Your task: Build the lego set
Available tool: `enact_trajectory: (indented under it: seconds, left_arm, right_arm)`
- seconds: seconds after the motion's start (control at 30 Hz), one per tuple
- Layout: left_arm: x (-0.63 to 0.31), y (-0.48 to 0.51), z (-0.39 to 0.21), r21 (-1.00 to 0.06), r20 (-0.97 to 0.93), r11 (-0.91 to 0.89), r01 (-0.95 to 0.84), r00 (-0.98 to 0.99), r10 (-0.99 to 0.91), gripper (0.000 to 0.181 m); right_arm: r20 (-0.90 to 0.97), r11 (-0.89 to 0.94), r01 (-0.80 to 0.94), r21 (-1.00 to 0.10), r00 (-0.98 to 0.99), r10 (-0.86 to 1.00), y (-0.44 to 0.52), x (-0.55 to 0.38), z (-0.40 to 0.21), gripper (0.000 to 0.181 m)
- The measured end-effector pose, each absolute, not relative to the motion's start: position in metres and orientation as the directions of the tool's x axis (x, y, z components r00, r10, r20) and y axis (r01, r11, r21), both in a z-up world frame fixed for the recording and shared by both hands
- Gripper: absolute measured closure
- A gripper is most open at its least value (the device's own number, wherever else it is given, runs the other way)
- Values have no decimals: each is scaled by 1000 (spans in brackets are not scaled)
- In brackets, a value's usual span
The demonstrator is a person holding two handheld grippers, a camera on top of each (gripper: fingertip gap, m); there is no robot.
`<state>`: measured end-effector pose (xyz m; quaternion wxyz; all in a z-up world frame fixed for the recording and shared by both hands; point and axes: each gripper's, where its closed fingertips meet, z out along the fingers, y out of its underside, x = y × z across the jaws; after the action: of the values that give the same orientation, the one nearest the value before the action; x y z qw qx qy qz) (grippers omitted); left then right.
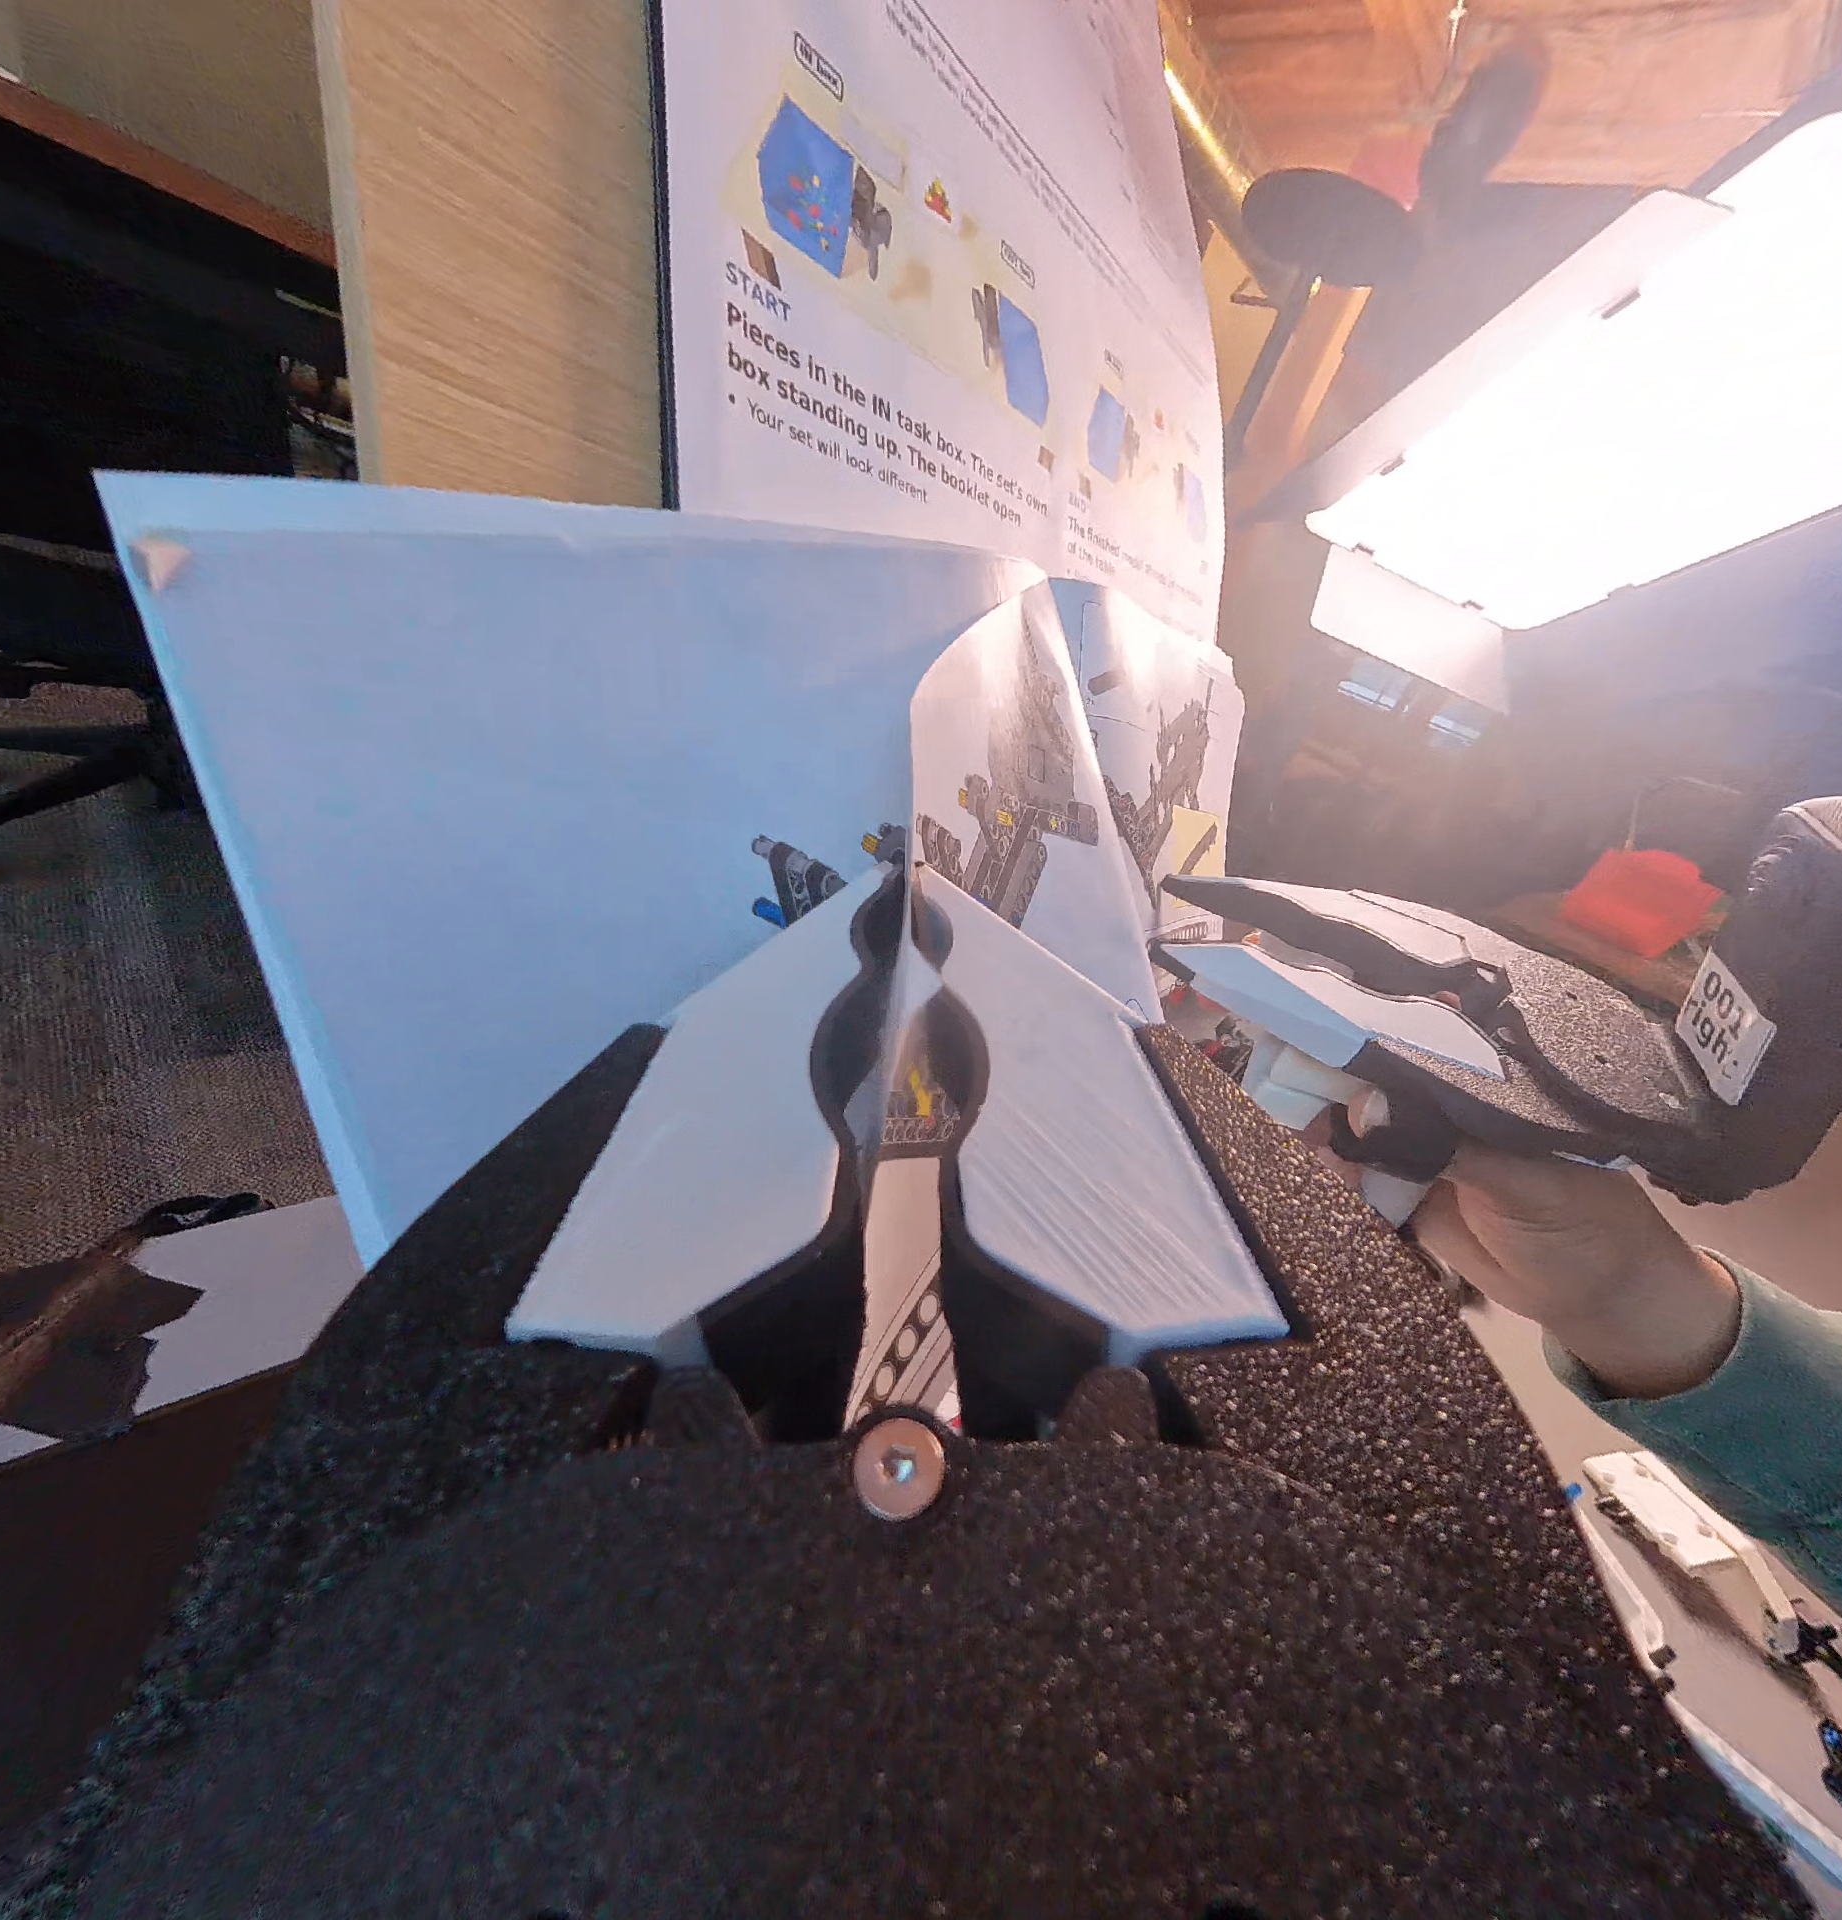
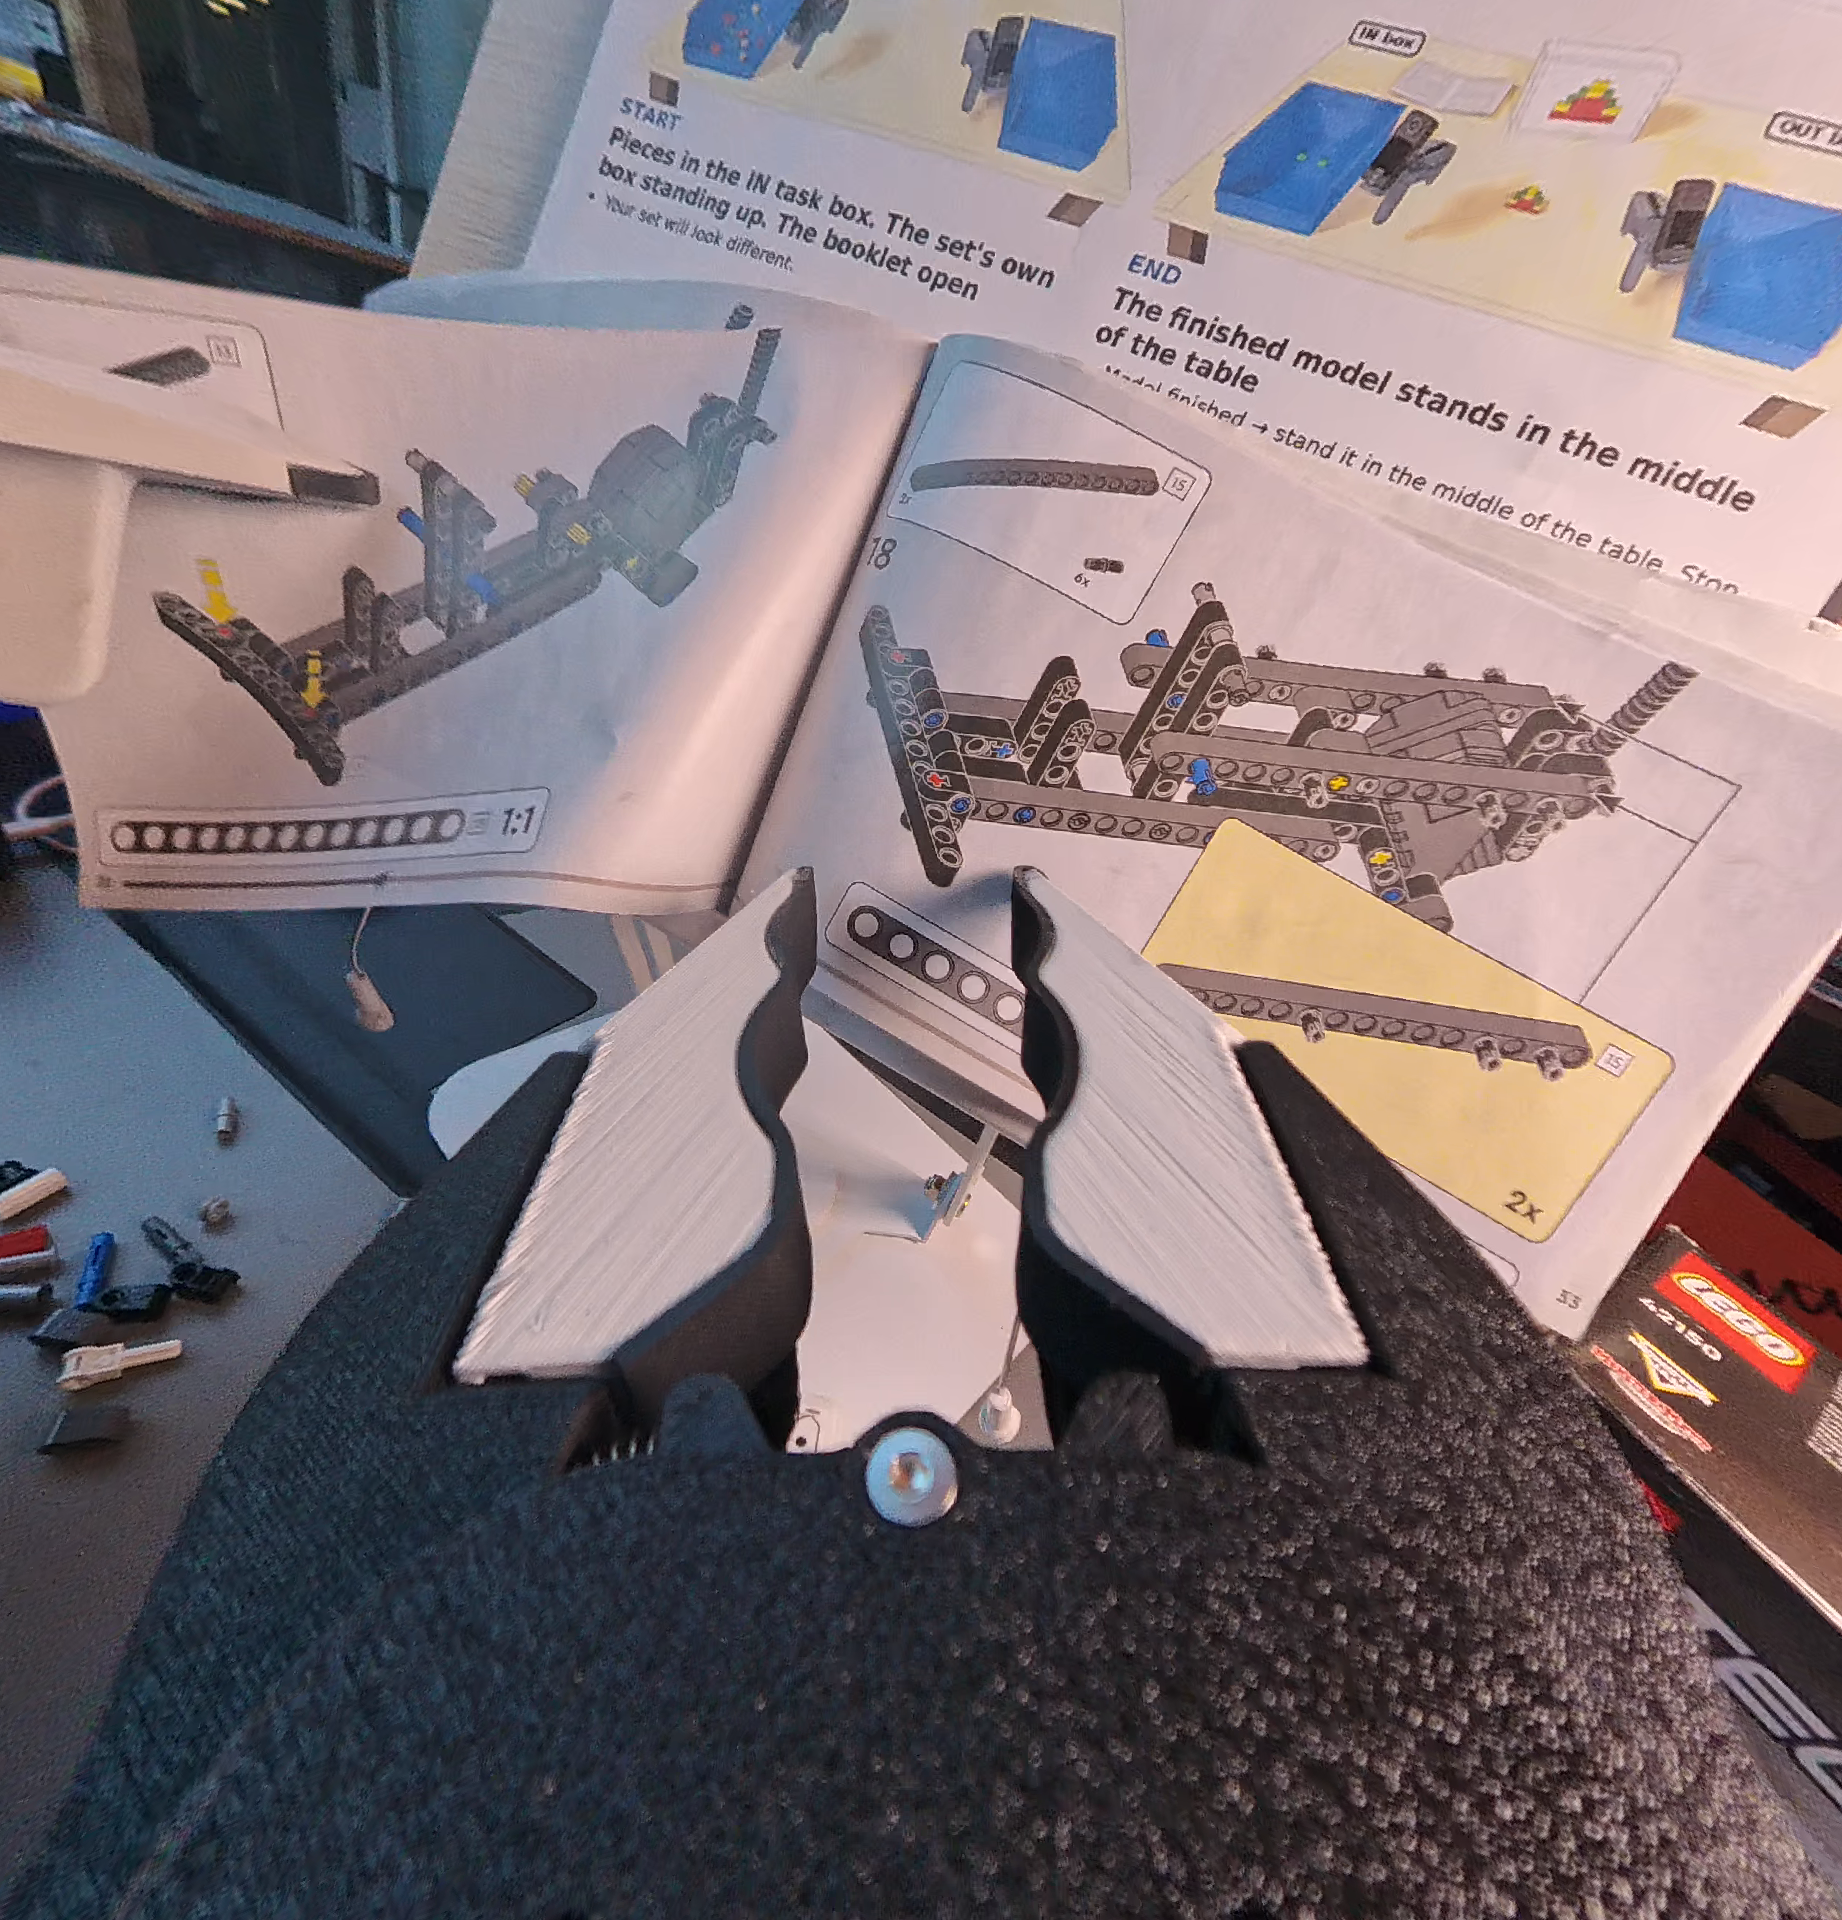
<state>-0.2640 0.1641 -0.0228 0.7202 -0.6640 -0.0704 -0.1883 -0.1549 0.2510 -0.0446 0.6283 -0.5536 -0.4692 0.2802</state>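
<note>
The instruction booklet (image 2: 1312,727) stands open on a stand. My left gripper (image 1: 912,873) is shut on the edge of its left page (image 1: 1010,727), and the thin sheet runs between the two pads. That gripper shows in the right wrist view at the upper left (image 2: 304,478), pinching the curled left page (image 2: 543,623). My right gripper (image 2: 912,883) is open and empty, its fingertips just in front of the lower part of the right page. It also shows in the left wrist view (image 1: 1177,914), held by a hand, jaws apart.
Several small loose Lego pieces (image 2: 96,1288) lie on the grey table at the left. The black Lego box (image 2: 1748,1382) stands at the right. A large printed task sheet (image 2: 1312,260) hangs behind the booklet. A white board (image 1: 481,779) stands to the page's left. Across from one pair of fingers to the other is roughly 15 cm.
</note>
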Motion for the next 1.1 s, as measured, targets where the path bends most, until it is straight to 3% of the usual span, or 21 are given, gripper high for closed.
enact_trajectory:
  seconds: [0.1,0.2,0.37,0.43,0.6,0.73,1.1]
  left_arm:
    - [-273,164,-16,-952,294,40,304,942,-160,181]
    - [-278,164,-5,-962,259,41,268,953,-157,179]
    - [-281,153,1,-943,317,28,330,923,-220,137]
    - [-283,146,-13,-937,339,4,349,914,-222,134]
    - [-290,134,-43,-926,375,-37,376,904,-206,152]
    - [-304,132,-50,-927,374,-33,374,916,-144,180]
    - [-329,132,-54,-944,330,-33,329,944,-18,180]
  right_arm:
    - [324,256,208,-944,438,838,253,-160,-43,133]
    - [321,214,263,-941,483,815,258,-171,-45,105]
    - [374,216,326,-920,572,730,267,-183,-48,89]
    - [371,210,324,-923,595,713,268,-185,-48,88]
    - [370,211,319,-924,607,703,268,-185,-48,88]
    - [372,211,322,-923,607,702,268,-185,-48,88]
    - [366,219,306,-927,600,711,268,-183,-48,88]
